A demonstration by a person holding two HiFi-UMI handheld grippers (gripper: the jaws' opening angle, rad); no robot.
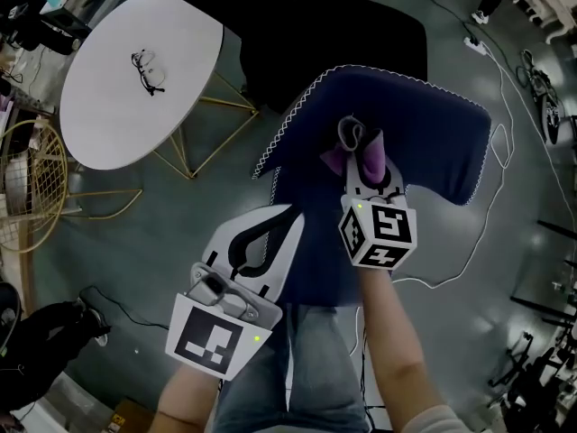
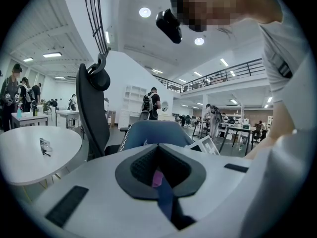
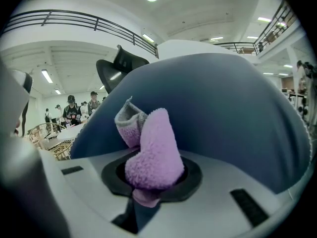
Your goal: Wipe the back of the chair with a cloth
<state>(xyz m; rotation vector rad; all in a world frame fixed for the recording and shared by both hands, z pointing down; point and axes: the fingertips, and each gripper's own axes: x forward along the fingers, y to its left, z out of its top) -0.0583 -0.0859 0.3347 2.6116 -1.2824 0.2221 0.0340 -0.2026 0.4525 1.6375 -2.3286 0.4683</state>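
Right gripper is clamped on the purple cloth, which bunches out past its fingertips so fabric (not plastic) meets the chair back just ahead. Left gripper hangs back, jaws together, empty.

My head camera looks steeply down on the chair; both gripper cameras face it along their jaws (the right very near, filling mid-frame).

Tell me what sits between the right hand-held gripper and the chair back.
Only the purple cloth, clamped in that hand-held gripper, standing before the chair back; the right gripper view shows it.
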